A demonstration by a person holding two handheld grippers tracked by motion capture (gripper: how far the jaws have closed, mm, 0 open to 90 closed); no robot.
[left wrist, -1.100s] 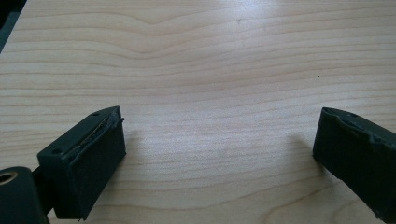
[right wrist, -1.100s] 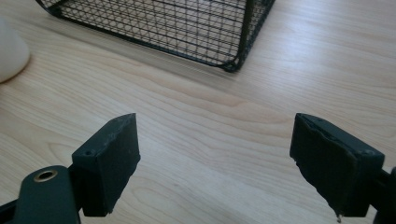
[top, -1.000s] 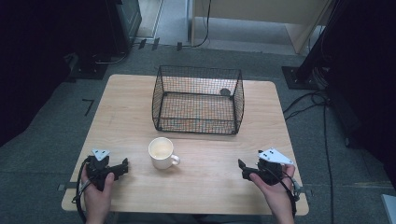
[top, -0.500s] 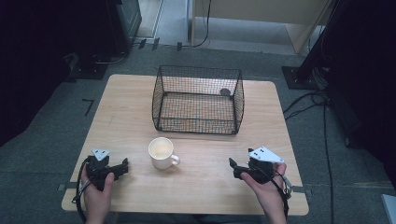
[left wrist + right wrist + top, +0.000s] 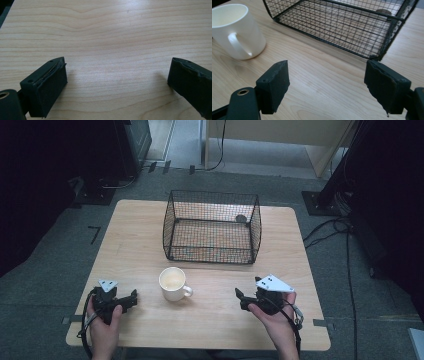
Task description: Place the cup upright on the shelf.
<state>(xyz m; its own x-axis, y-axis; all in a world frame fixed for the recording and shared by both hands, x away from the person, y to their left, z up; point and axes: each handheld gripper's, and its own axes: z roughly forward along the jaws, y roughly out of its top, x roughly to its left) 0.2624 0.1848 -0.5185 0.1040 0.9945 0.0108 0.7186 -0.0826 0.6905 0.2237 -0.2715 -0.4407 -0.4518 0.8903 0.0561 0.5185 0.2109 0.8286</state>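
Mug (image 5: 173,283) on worktop (image 5: 140,245), handle toward right hand-held gripper (image 5: 241,298), which is nearer. Left hand-held gripper (image 5: 131,298) beside mug's other side. Both jaw pairs spread, empty.

The high view is dim overall: the floor (image 5: 60,245) and the surroundings sink toward black at both sides, while the wooden table (image 5: 135,240) is evenly and softly lit from above. The picture is slightly soft, with little fine detail. The wire basket (image 5: 212,226) throws only a faint shadow, and the mug (image 5: 173,284) a small, soft one.

In both gripper views the light is brighter and the wood grain sharp. The near black jaws are a little blurred, and soft shadows lie on the table beside them. A pale sheen crosses the tabletop; the mug (image 5: 235,32) shows gentle glare.
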